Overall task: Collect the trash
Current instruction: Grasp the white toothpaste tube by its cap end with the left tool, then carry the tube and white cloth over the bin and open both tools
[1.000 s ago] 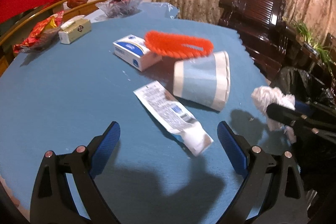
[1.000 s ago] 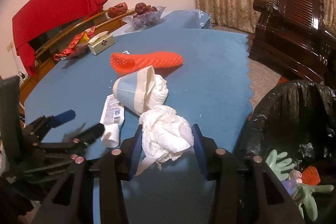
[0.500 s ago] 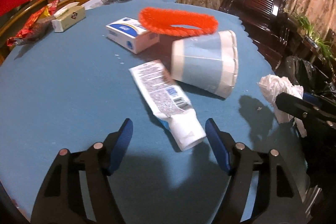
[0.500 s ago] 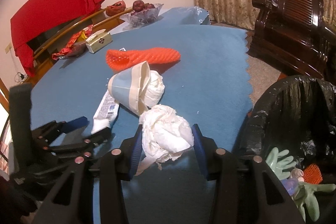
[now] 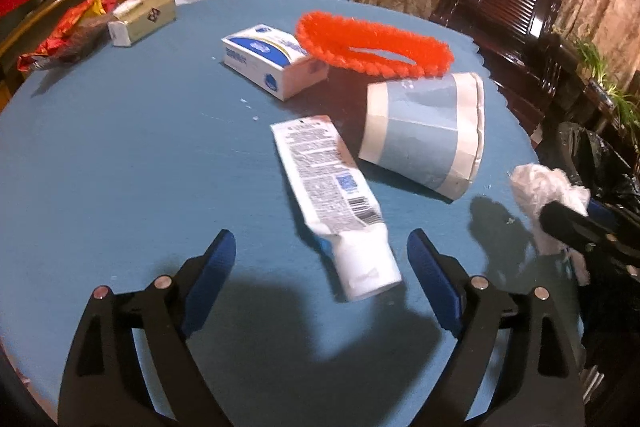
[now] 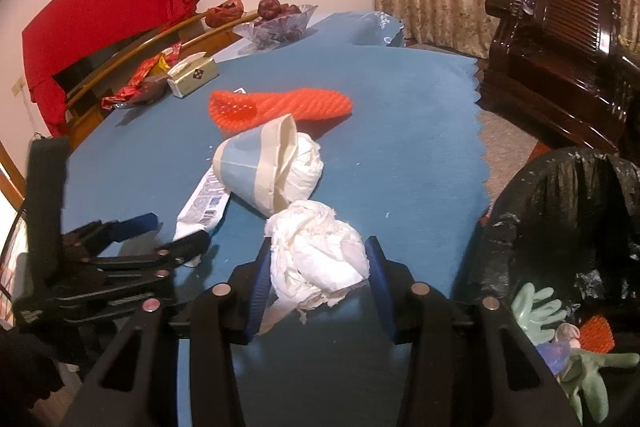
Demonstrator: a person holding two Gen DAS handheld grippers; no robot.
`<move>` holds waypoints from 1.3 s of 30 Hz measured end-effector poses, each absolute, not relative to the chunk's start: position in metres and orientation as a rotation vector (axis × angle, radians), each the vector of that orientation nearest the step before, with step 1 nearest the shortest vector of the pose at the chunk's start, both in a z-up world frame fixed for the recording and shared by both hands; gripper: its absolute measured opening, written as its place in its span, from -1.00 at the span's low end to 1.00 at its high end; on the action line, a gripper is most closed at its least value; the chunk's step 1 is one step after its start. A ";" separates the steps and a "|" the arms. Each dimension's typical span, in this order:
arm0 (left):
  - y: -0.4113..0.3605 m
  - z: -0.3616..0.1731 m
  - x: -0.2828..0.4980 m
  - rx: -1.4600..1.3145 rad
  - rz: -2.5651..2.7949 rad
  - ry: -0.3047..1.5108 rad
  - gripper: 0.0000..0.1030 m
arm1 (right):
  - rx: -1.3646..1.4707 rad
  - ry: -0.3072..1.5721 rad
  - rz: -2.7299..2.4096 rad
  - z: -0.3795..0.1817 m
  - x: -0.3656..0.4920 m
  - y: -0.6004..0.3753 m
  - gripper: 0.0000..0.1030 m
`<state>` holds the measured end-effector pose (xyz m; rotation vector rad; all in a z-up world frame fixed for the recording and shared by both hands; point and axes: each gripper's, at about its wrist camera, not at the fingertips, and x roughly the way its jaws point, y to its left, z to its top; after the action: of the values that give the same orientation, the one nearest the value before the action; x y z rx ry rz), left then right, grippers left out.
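Right gripper (image 6: 316, 267) clamps crumpled tissue (image 6: 316, 259) above table edge, beside black trash bag (image 6: 560, 227), likely for dropping. Left gripper (image 5: 320, 263) spread wide, straddling toothpaste tube (image 5: 332, 195) cap end on blue table (image 5: 120, 147), apparently lining up grasp.

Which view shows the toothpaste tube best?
The left wrist view: the tube lies whole and unobstructed, cap end between the open left hand-held gripper fingers. In the right wrist view the tube is partly hidden behind the cup.

Small box (image 6: 239, 90) mostly hidden behind orange net (image 6: 280, 107); tube (image 6: 202, 203) cap end hidden by left tool (image 6: 160, 231); tube print unreadable.
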<state>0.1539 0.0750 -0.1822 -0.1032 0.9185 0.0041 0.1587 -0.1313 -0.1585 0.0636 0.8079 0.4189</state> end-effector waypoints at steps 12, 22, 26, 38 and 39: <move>0.080 -0.182 0.155 -0.136 -0.009 0.912 -0.36 | 0.064 0.811 0.429 -0.158 0.159 -0.128 -0.13; 0.103 -0.159 0.126 -0.162 0.039 0.866 -0.36 | 0.064 0.782 0.437 -0.144 0.154 -0.128 -0.13; 0.105 -0.144 0.119 -0.160 0.041 0.835 -0.36 | 0.075 0.773 0.439 -0.137 0.150 -0.129 -0.13; 0.080 -0.092 0.103 -0.139 -0.034 0.713 -0.37 | 0.095 0.675 0.431 -0.097 0.127 -0.145 -0.13; 0.077 -0.090 0.103 -0.136 -0.042 0.706 -0.37 | 0.096 0.665 0.427 -0.093 0.125 -0.147 -0.13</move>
<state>0.1027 0.0765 -0.0897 -0.1358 0.7063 -0.0417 0.1249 -0.1474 -0.0934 0.0965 0.6651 0.4272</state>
